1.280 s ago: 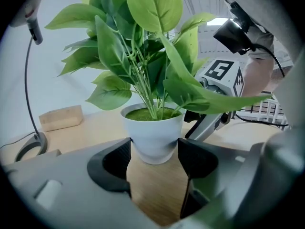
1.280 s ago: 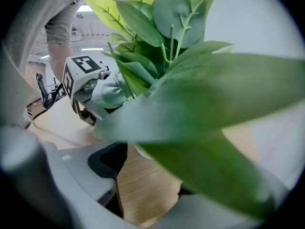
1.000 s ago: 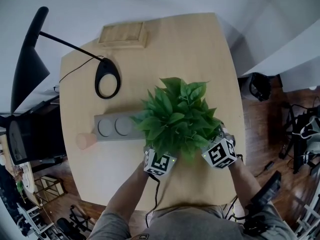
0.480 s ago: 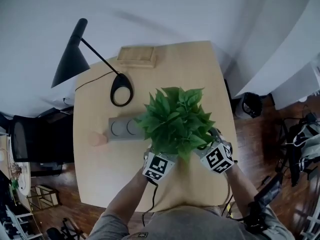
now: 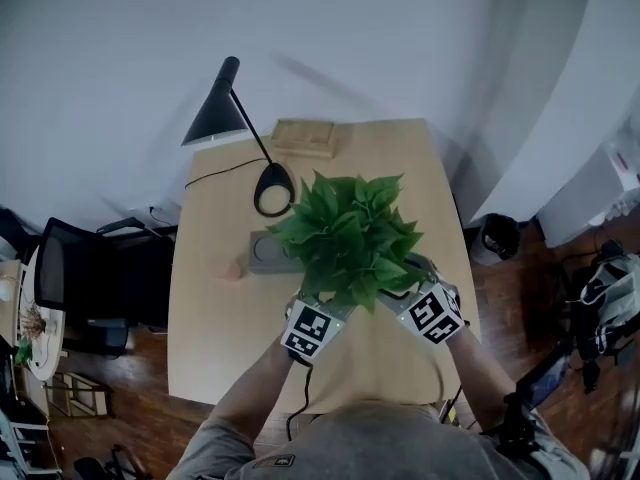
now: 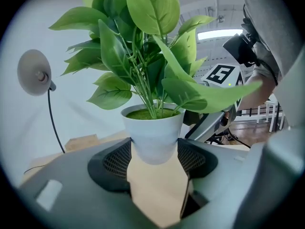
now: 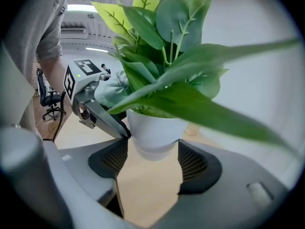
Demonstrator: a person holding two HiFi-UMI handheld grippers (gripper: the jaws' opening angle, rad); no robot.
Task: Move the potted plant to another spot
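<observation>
Together, left gripper (image 6: 154, 157) and right gripper (image 7: 153, 159) fingers clench the white-potted leafy green plant (image 5: 350, 236), black desk lamp (image 5: 215, 118) at ten o'clock.

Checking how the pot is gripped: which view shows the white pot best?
The left gripper view: the white pot sits sharp between the jaws, rim to base. The right gripper view shows it too, rim partly behind leaves. In the head view, leaves hide it entirely.
</observation>
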